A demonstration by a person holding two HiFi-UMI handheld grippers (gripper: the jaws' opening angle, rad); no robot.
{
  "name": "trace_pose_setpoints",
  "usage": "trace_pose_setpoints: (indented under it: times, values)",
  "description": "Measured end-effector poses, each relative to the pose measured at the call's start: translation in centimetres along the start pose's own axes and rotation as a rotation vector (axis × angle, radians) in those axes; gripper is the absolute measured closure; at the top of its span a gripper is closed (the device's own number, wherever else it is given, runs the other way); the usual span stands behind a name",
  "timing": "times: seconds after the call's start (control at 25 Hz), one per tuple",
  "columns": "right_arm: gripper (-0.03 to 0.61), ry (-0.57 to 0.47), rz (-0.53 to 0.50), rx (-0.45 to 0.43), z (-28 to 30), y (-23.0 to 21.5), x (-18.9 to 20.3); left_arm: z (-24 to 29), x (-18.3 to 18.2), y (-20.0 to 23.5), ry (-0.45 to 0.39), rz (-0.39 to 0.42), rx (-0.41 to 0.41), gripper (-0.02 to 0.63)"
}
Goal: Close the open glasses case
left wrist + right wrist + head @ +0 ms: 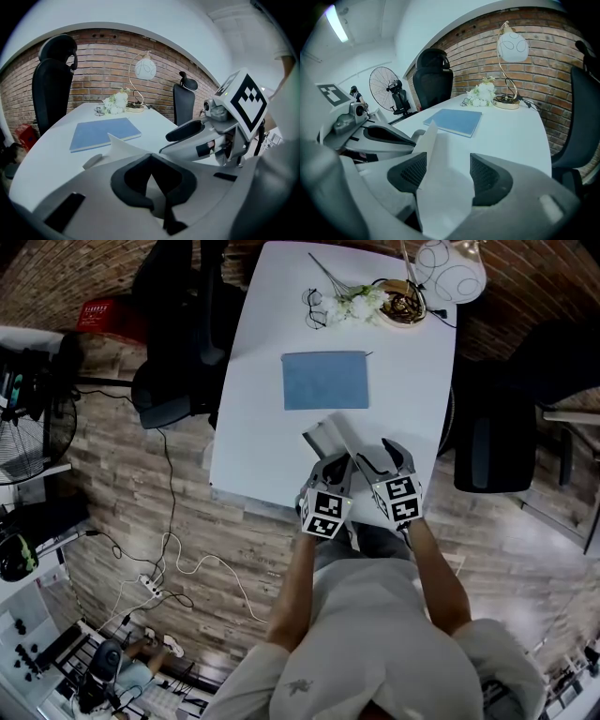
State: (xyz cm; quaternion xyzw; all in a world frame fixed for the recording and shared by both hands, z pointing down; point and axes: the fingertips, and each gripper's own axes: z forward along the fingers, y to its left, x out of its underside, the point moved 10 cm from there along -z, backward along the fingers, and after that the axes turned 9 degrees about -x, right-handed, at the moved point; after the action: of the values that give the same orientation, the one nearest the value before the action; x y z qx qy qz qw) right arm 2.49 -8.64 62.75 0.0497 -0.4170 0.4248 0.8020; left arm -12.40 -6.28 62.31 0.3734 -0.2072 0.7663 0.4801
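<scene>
Seen from above: one white desk (412,390) in the upper centre of the frame. On it, one blue notebook (325,380). Just below that, near the desk's lower edge, one open white glasses case (328,435). Along the top edge, one globe lamp (450,273), one bunch of white flowers (354,306) and one pair of spectacles (313,307). One black office chair (178,352) left of the desk, a second chair (492,446) at right.

Two grippers side by side at the case. Left gripper (150,157): fingers (133,180) pressed together, tips right at the case's near side, its raised lid just beyond. Right gripper (443,171): fingers (487,178) spread apart, the upright white lid flap between them, against the pad at frame left, clear of the other.
</scene>
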Motion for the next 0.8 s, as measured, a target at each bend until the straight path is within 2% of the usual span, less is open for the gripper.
trace_pose_setpoints:
  times: [0.8]
  values:
    - [0.288, -0.015, -0.01, -0.009, 0.22, 0.82, -0.04, -0.66, 0.99, 0.41, 0.001, -0.016, -0.007, 0.609]
